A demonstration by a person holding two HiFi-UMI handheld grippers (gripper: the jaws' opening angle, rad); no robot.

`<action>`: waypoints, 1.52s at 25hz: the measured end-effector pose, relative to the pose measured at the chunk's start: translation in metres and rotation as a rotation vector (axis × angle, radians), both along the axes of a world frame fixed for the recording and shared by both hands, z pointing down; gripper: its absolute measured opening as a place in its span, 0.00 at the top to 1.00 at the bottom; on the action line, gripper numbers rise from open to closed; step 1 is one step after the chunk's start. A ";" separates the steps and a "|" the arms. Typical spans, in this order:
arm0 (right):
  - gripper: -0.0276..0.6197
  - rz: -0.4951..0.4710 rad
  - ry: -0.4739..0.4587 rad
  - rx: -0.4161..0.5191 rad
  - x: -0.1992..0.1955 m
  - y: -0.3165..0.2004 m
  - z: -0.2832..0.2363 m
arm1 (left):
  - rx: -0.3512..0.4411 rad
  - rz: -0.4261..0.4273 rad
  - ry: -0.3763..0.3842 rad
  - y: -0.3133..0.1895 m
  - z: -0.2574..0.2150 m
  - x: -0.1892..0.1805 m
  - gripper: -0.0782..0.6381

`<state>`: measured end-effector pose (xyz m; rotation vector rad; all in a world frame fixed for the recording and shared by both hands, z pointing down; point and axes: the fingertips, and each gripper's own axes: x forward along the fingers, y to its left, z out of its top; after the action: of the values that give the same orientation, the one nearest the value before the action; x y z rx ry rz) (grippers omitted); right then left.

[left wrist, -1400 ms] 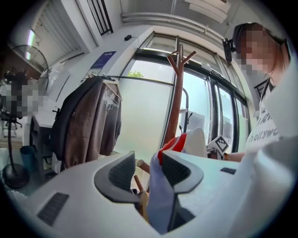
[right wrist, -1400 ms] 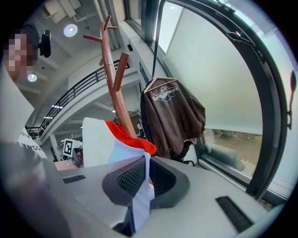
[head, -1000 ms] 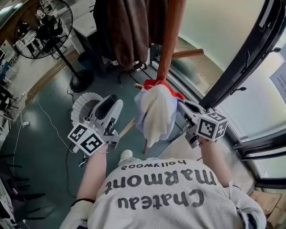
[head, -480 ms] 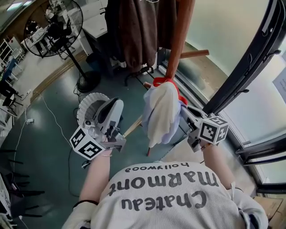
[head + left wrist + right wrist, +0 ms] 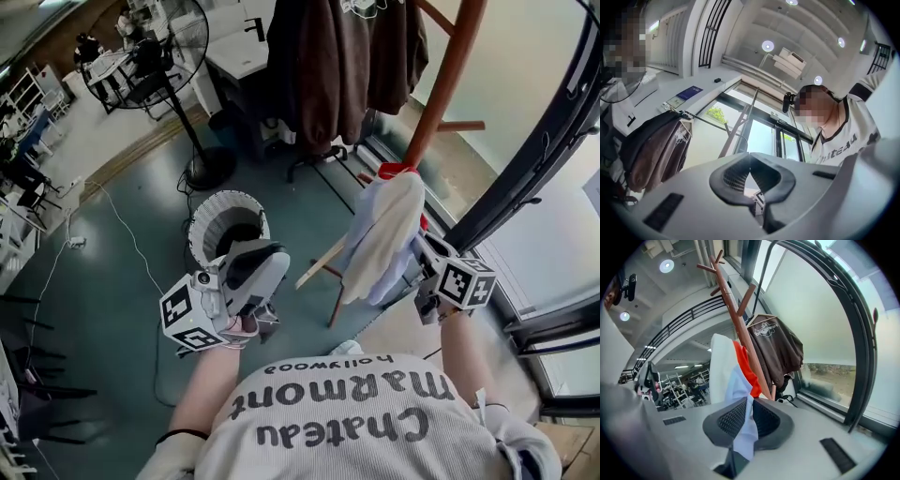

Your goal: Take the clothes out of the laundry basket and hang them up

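Observation:
A white, pale blue and red garment (image 5: pixel 380 234) hangs bunched beside the wooden coat stand (image 5: pixel 441 94). My right gripper (image 5: pixel 419 251) is shut on its pale blue edge, low at the stand's right. In the right gripper view the cloth (image 5: pixel 723 362) runs down between the pads of that gripper (image 5: pixel 747 416), in front of the stand's pole (image 5: pixel 736 319). My left gripper (image 5: pixel 267 267) is shut and holds nothing, tilted upward just in front of the white laundry basket (image 5: pixel 217 214). In its own view its pads (image 5: pixel 750 169) meet with nothing between them.
Brown clothes (image 5: pixel 328 66) hang on a rack behind the stand and show in the right gripper view as well (image 5: pixel 778 348). A standing fan (image 5: pixel 192 112) is at the far left. A dark curved window frame (image 5: pixel 525 159) runs along the right.
My left gripper has risen and tipped upward, and its jaws have come together empty. My right gripper has moved right along with the garment.

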<state>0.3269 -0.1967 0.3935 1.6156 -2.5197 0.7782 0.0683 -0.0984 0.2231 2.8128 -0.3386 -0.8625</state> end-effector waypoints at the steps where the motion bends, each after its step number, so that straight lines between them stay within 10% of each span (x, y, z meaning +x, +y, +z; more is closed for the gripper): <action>1: 0.90 0.017 0.011 0.001 -0.003 0.004 0.000 | 0.006 -0.001 -0.022 0.007 -0.001 -0.008 0.88; 6: 0.90 0.088 -0.002 0.003 -0.014 0.021 -0.002 | 0.078 -0.043 -0.103 0.041 -0.001 -0.044 0.88; 22: 0.89 0.208 -0.028 -0.019 -0.083 0.075 0.012 | -0.031 -0.332 -0.181 0.081 0.031 -0.177 0.88; 28: 0.89 0.006 -0.041 -0.057 -0.176 0.087 0.029 | -0.169 -0.449 -0.322 0.080 0.072 -0.209 0.88; 38: 0.89 -0.416 0.005 -0.069 -0.370 0.065 0.038 | -0.470 -0.725 -0.295 0.060 0.138 -0.299 0.88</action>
<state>-0.0436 -0.1314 0.4316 1.0149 -2.6535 0.7932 -0.2305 -0.0384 0.3606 2.3490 -1.4486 -0.3718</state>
